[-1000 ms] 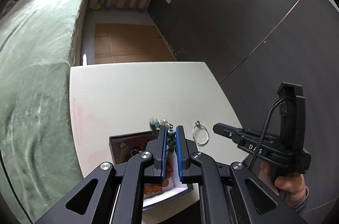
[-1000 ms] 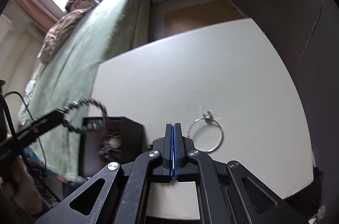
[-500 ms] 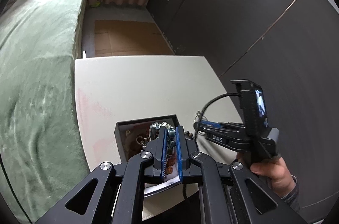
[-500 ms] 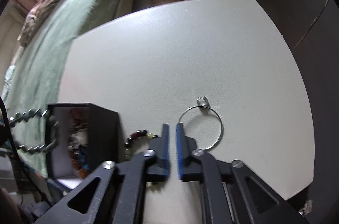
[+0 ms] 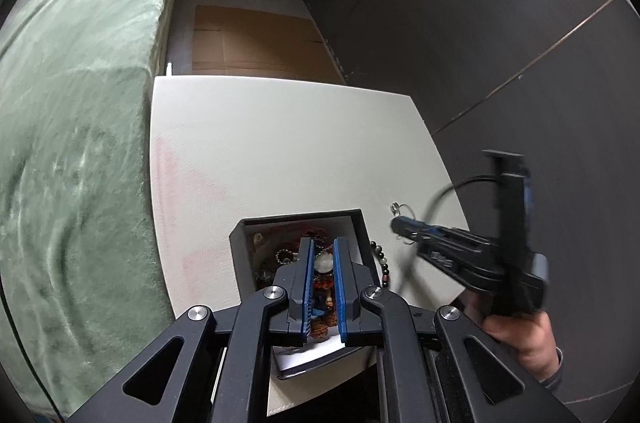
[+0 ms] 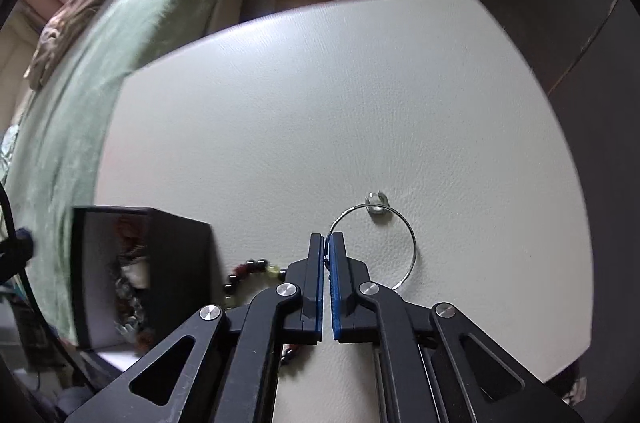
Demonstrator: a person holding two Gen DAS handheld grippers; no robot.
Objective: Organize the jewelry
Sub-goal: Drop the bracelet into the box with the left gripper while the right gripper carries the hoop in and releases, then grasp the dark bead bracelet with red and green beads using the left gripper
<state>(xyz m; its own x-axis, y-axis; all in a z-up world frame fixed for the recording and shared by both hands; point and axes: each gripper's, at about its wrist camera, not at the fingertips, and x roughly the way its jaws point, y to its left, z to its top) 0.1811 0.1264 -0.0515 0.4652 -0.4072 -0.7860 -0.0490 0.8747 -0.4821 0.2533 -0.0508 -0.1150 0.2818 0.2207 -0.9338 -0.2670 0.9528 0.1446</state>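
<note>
So, the right gripper (image 6: 327, 239) points steeply down at the white desk (image 6: 320, 83). Its fingers have just been closing, and now they're clenched on the near-left edge of a thin silver hoop (image 6: 412, 251). You can see the wire run right in between the blue pads at the tips. The rest of the hoop lies flat on the desk, with a little metal charm (image 6: 376, 203) on its far side.

Just left of those fingers there's a bracelet of dark beads (image 6: 250, 267) lying on the desk. It sits between the gripper and the black jewelry box (image 6: 180, 263), and part of it is hidden under the gripper's frame. The box is open, white inside, and stuffed with a jumble of beads and chains.

Over in the left wrist view, the left gripper (image 5: 323, 247) hangs right over the open box with only a narrow slot between its fingers. A pale bead shows in that slot, but you honestly can't tell whether it's pinched or just lying in the box below.

A person's hand (image 5: 516, 335) wraps around the right gripper's handle off the desk's right edge. A bed with a green blanket (image 5: 72, 103) runs along the left side of the desk.
</note>
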